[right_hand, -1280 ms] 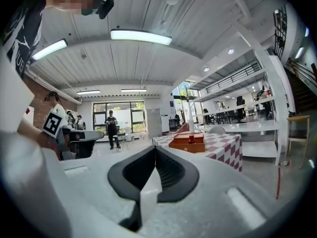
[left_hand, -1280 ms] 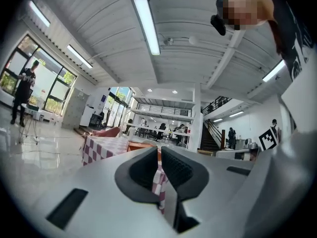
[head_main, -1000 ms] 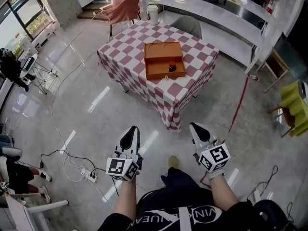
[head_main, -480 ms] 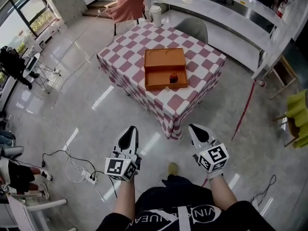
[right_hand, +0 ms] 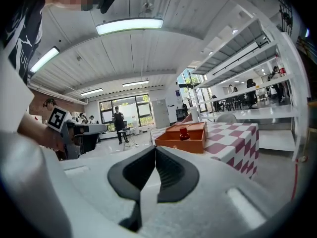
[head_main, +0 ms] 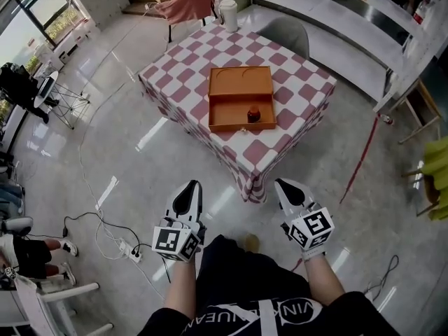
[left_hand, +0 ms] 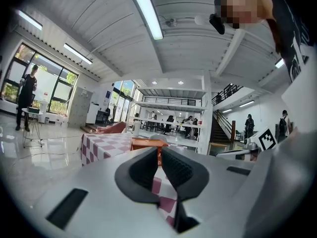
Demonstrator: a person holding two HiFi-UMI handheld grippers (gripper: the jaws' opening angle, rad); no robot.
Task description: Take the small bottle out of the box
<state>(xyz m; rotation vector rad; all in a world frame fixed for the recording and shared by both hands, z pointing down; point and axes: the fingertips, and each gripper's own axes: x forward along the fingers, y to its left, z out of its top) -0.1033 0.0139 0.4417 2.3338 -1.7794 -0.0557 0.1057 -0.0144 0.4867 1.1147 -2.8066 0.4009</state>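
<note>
An orange box (head_main: 241, 98) lies open on a red-and-white checked table (head_main: 301, 89), some way ahead of me. A small dark red bottle (head_main: 253, 115) stands upright in the box's near compartment. My left gripper (head_main: 189, 188) and right gripper (head_main: 285, 186) hang side by side over the floor, well short of the table, both shut and empty. In the right gripper view the box (right_hand: 185, 135) and bottle (right_hand: 184, 132) show beyond the shut right gripper (right_hand: 155, 150). In the left gripper view the left gripper (left_hand: 159, 151) points at the box (left_hand: 148, 144).
A power strip (head_main: 129, 252) with cables lies on the floor at left. A grey chair (head_main: 283, 35) and a pink-draped chair (head_main: 189, 4) stand behind the table. A red pole (head_main: 360, 159) leans at right, near white shelving (head_main: 364, 40). People stand at far left.
The table and box have grown a little larger and slid lower in the head view as I step closer. Both grippers keep their place and stay shut.
</note>
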